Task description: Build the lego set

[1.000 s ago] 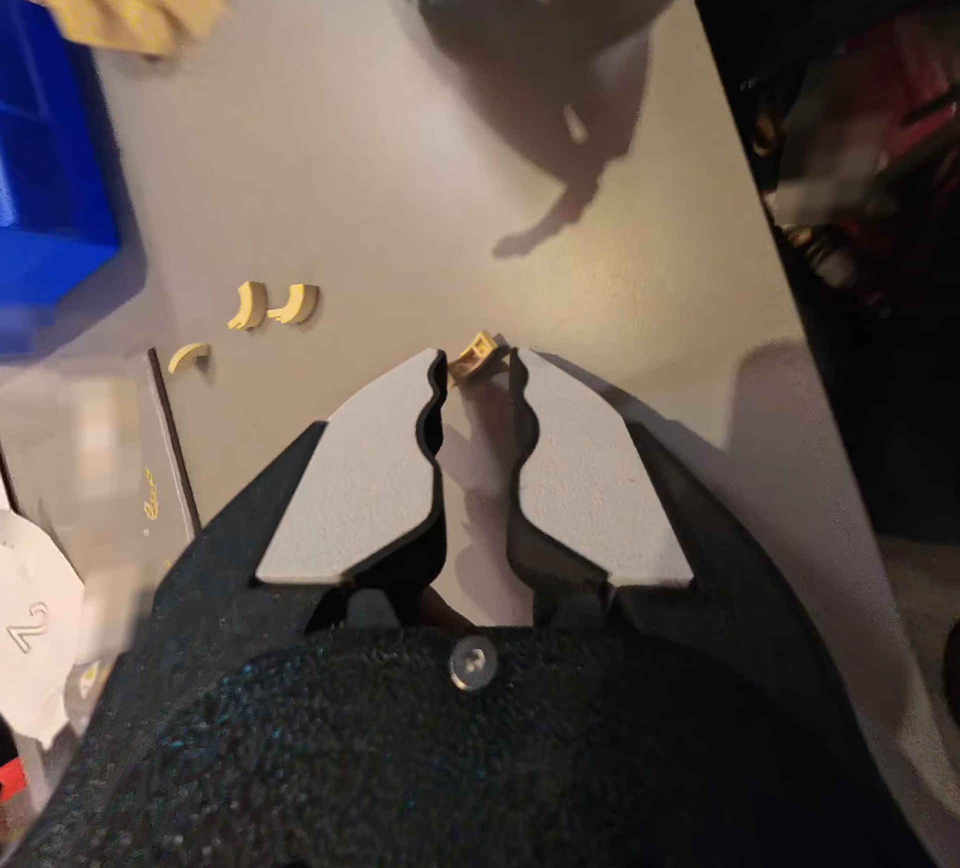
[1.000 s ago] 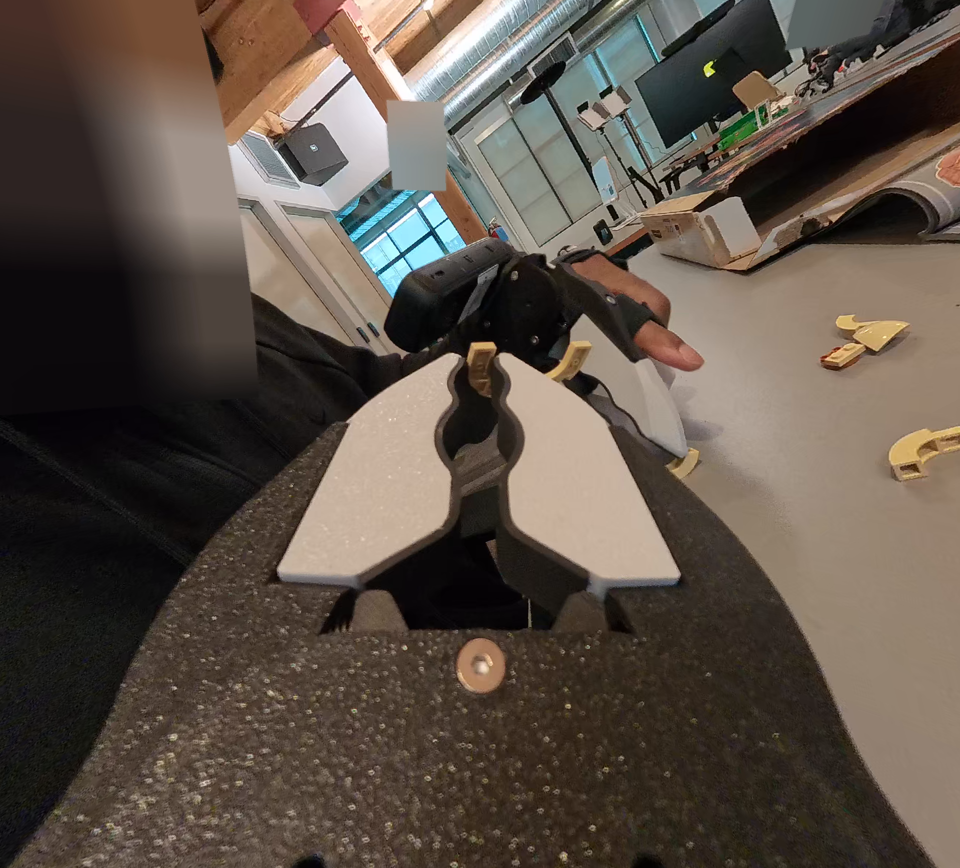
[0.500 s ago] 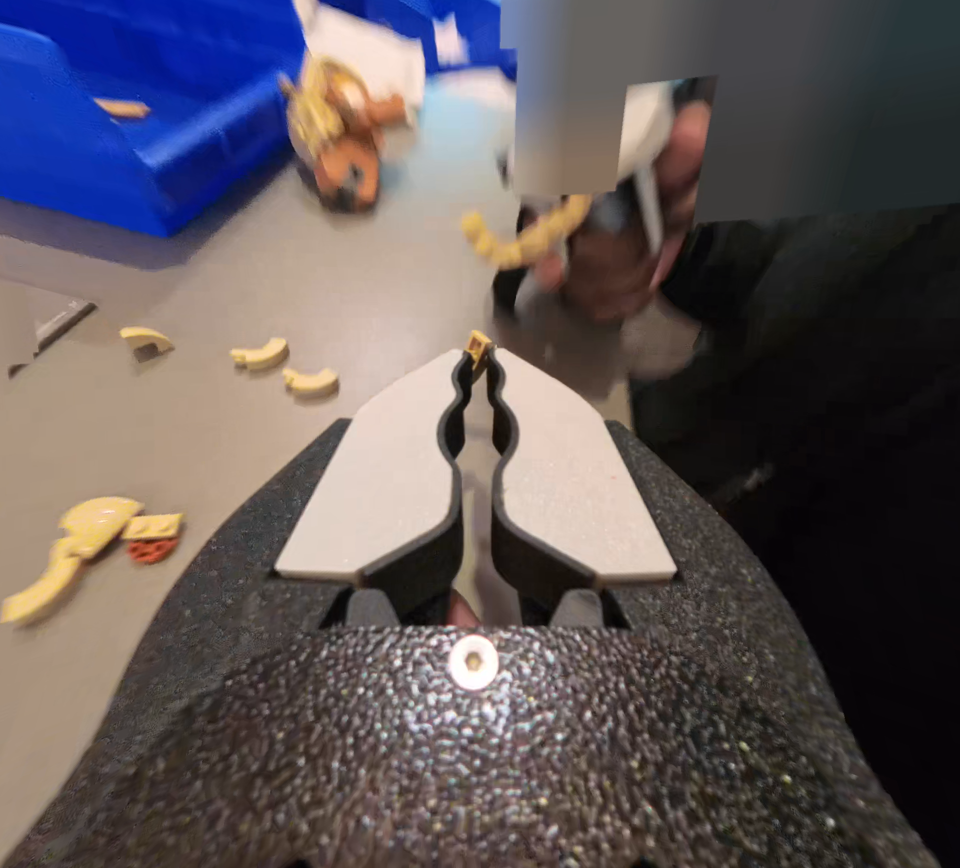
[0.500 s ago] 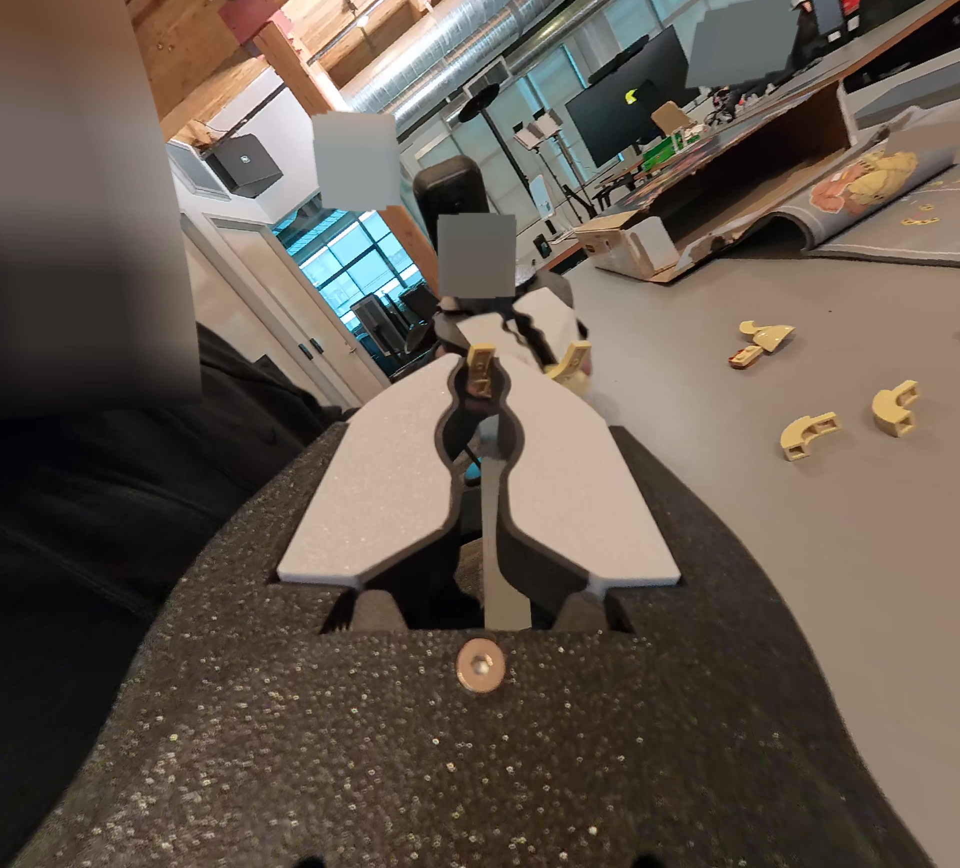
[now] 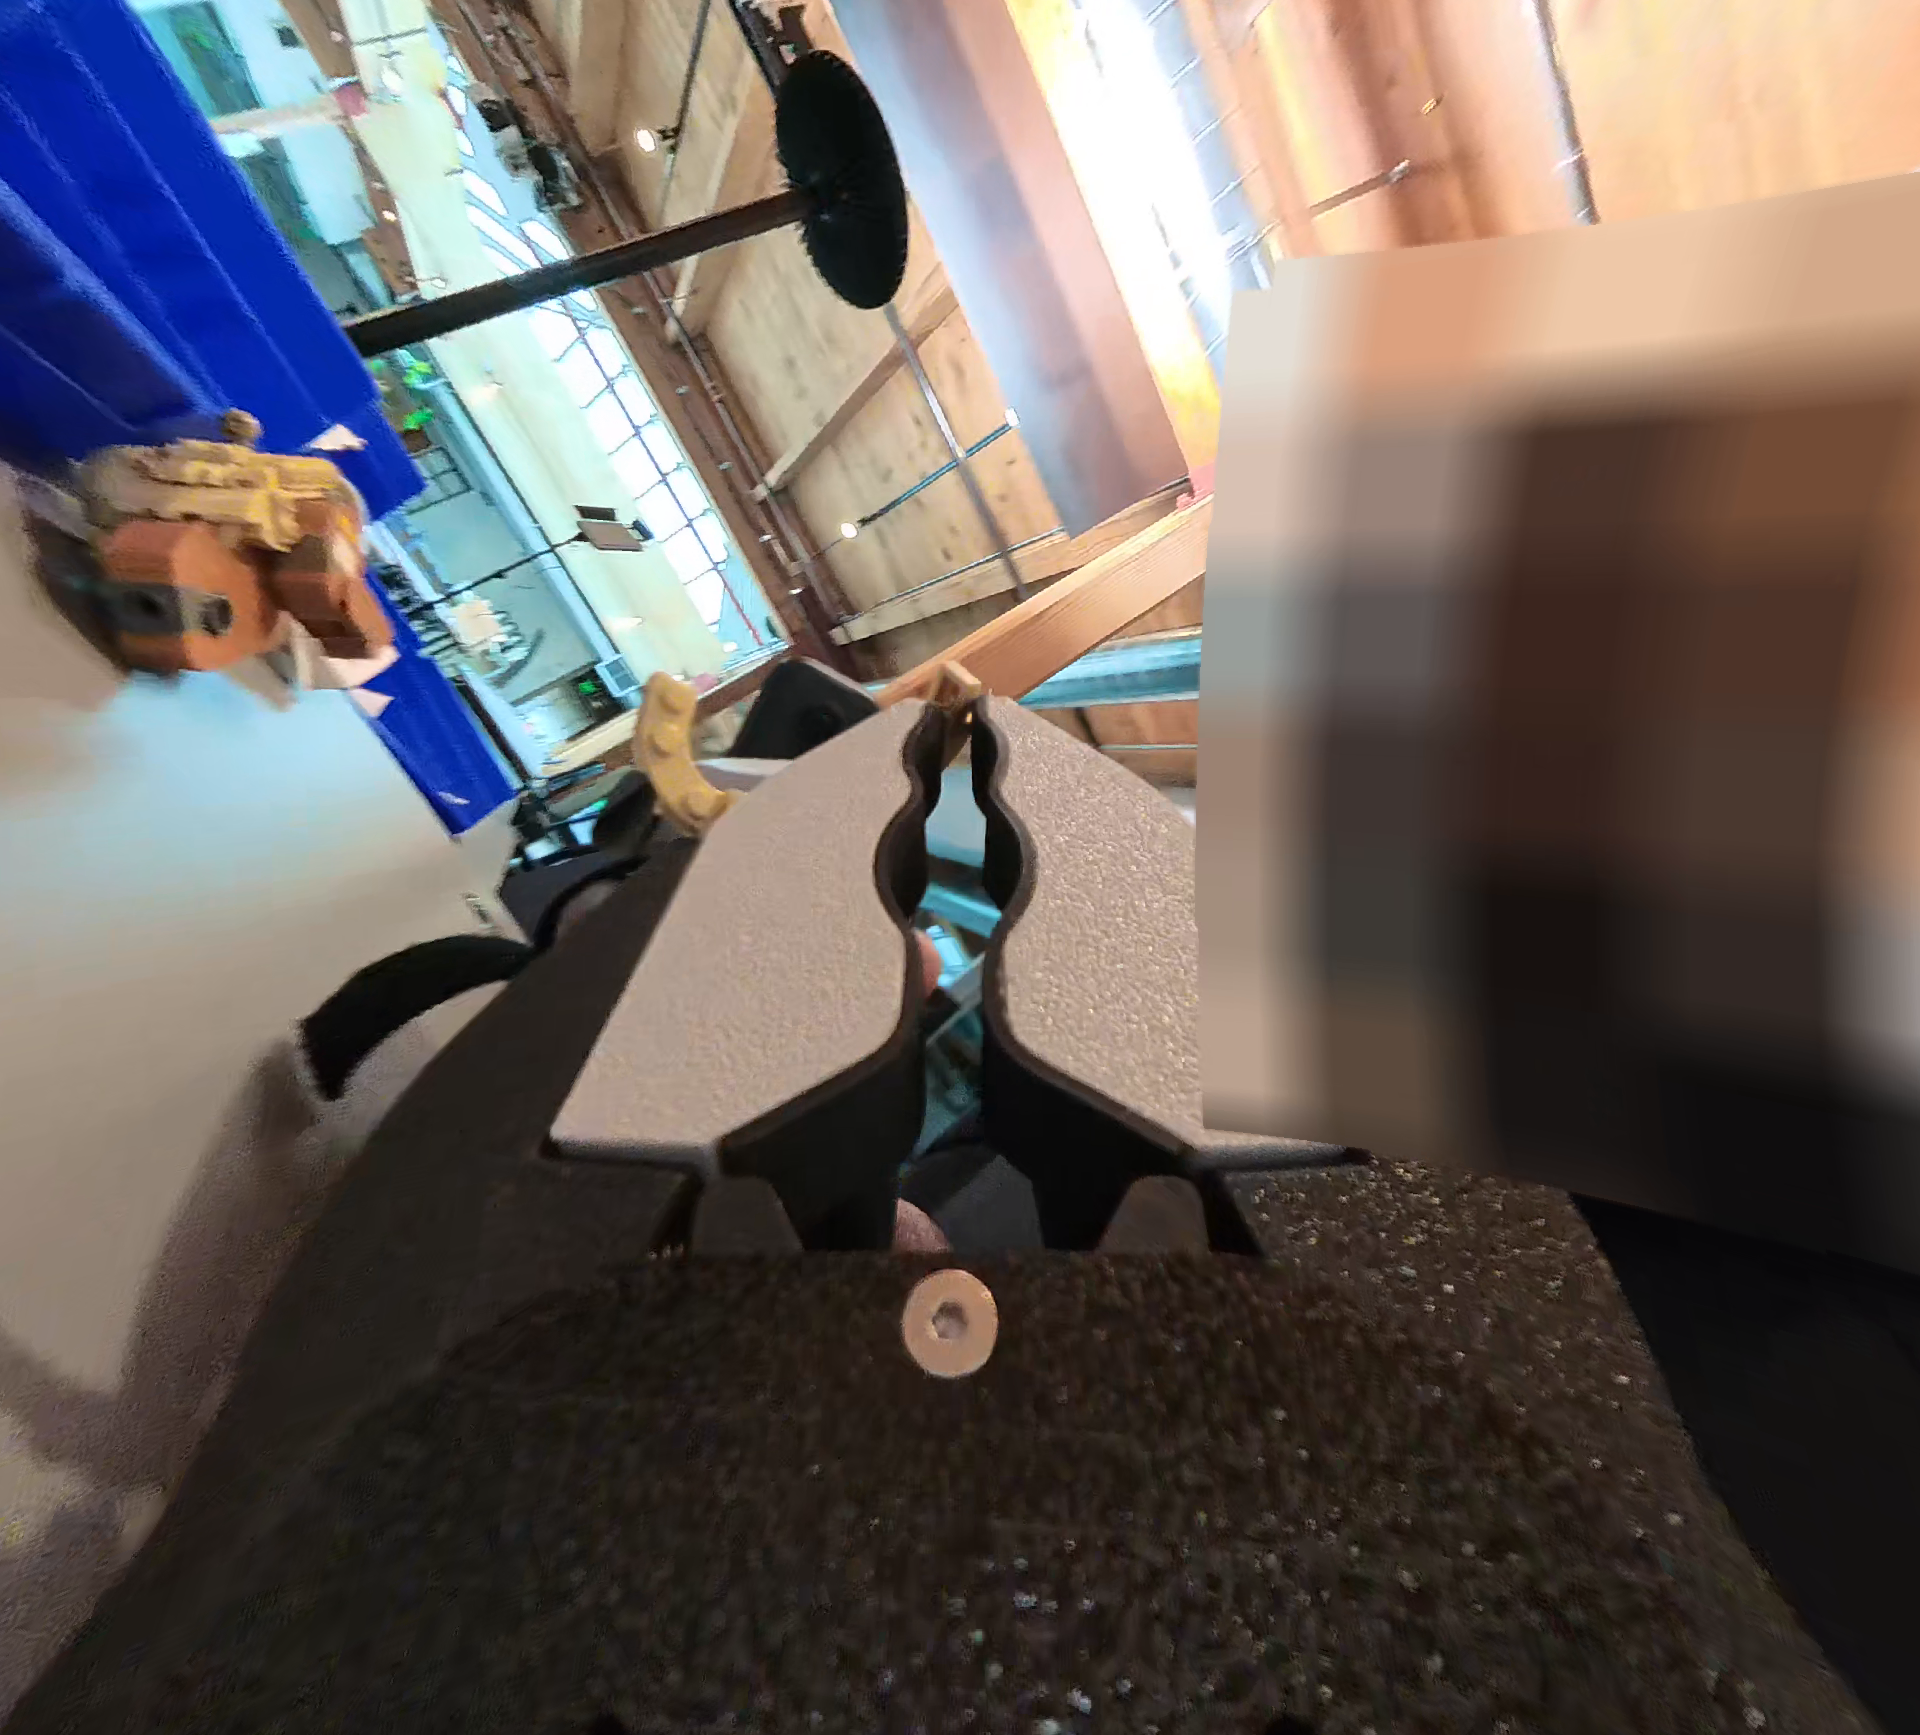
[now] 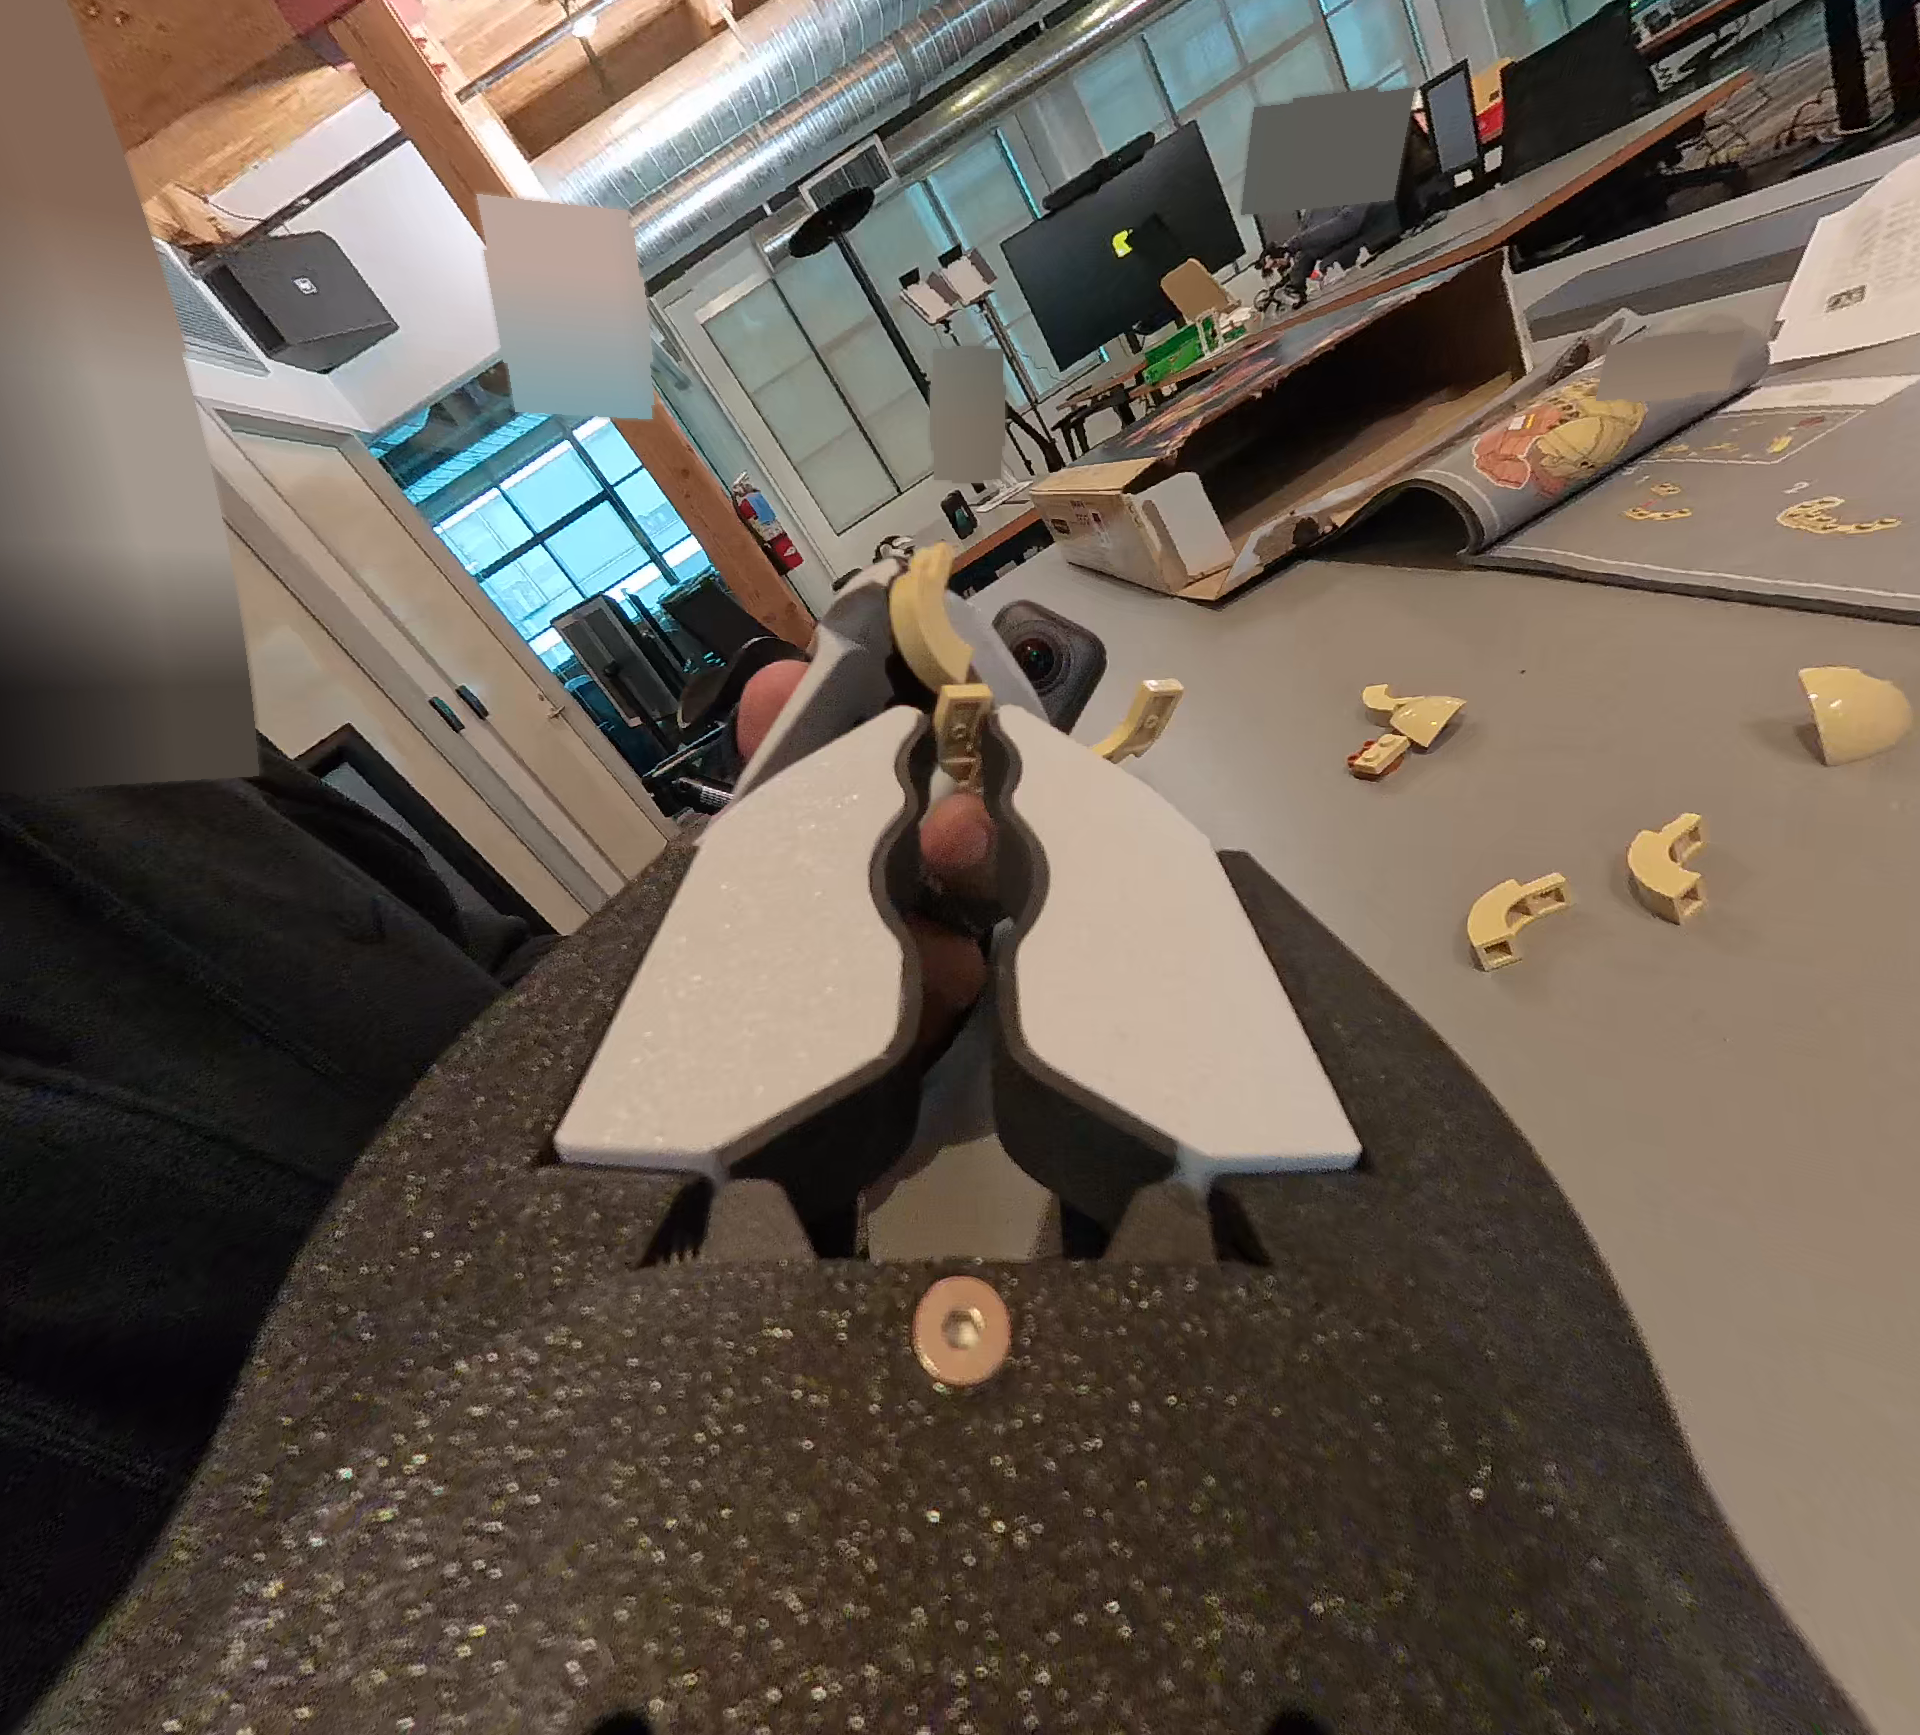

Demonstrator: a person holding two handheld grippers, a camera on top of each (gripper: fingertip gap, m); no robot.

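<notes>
My left gripper is shut on a small tan piece that sticks out at the fingertips. It is lifted off the table and tilted up toward the ceiling. My right gripper is shut on one end of a tan curved piece that arcs up and away from its tips. That curved piece also shows in the left wrist view, studs outward, in front of the right gripper's black body. In the right wrist view the left gripper's grey fingers stand just behind the curved piece, close to it.
Loose tan pieces lie on the grey table: two curved ones, a thin arc, a dome. An open booklet and a cardboard box lie farther back. Blue bins and a brown-and-tan model are at left. Less than 4 cm separates the two grippers' tips. Left tips and right tips are each some 20 centimeters from the dome.
My left gripper closed on the small tan piece on the table, lifted it and swung up toward my right gripper. My right gripper kept its hold on the curved piece.
</notes>
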